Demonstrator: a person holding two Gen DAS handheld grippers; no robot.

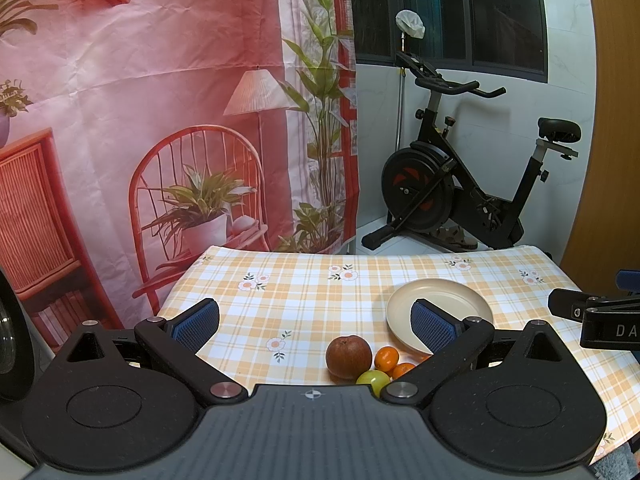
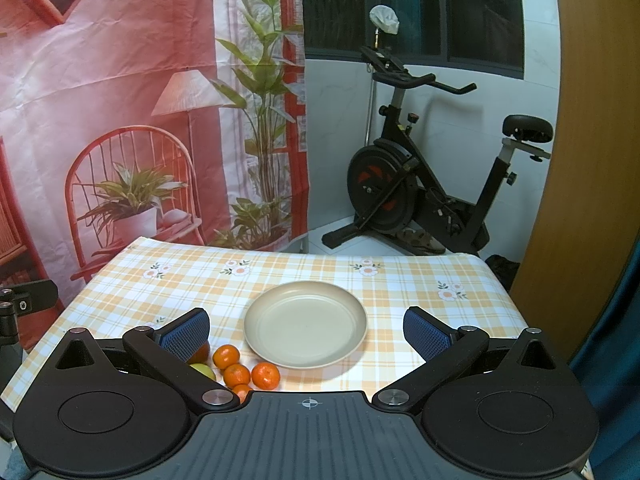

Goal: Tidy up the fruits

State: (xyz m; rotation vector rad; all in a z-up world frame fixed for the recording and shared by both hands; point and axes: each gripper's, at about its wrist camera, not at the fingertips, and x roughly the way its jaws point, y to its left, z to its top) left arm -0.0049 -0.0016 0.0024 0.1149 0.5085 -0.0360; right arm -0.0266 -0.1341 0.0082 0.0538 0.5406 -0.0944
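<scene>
A beige plate (image 2: 306, 320) sits empty on the checked tablecloth; it also shows in the left wrist view (image 1: 440, 300). Fruit lies at the table's near edge, left of the plate: a red-brown apple (image 1: 348, 356), a green apple (image 1: 373, 380) and several small oranges (image 2: 265, 375). In the right wrist view the red apple (image 2: 202, 354) is mostly hidden behind the left finger. My left gripper (image 1: 316, 324) is open and empty above the fruit. My right gripper (image 2: 306, 332) is open and empty above the plate's near side.
The table (image 2: 400, 280) carries an orange-and-white checked cloth with flowers. A printed red backdrop (image 1: 140, 120) hangs behind its left side. An exercise bike (image 2: 420, 192) stands on the floor past the far edge. A wooden panel (image 2: 580, 200) stands at the right.
</scene>
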